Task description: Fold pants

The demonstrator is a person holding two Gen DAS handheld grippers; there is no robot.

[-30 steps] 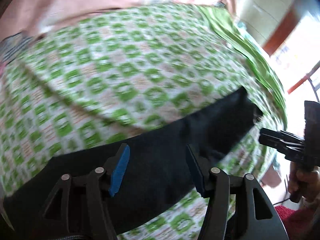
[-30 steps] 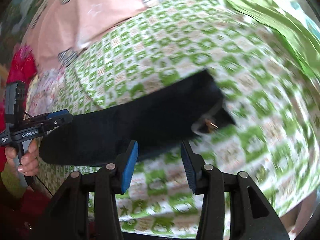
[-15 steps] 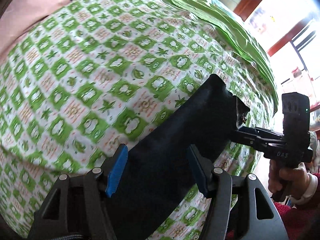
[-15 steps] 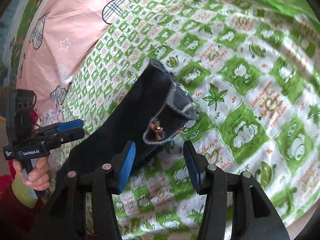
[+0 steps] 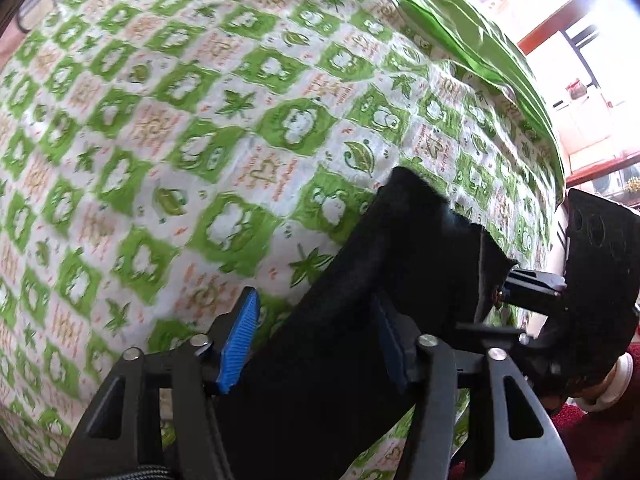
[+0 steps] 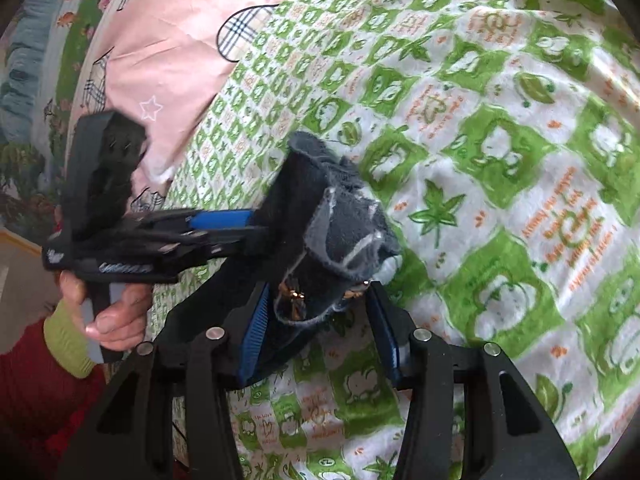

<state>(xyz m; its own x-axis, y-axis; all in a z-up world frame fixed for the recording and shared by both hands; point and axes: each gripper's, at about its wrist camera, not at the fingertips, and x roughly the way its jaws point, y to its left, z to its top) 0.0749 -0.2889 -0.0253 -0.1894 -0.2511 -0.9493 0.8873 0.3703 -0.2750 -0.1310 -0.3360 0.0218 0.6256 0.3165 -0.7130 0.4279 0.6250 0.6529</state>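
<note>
The left gripper (image 5: 316,344) has its jaws spread wide, with the dark pants (image 5: 360,320) running up between the blue pads; neither pad visibly presses the cloth, so it has no grip yet. Ahead of those jaws the garment lies lengthwise on the green-checked bedspread (image 5: 200,120), its waist end lifted. The right gripper (image 6: 320,334) is likewise open, the waistband with its brass button sitting between the fingers, apparently unclamped. This looks like the approach before a fold: next, both jaws should close on the fabric, then lift it together.
</note>
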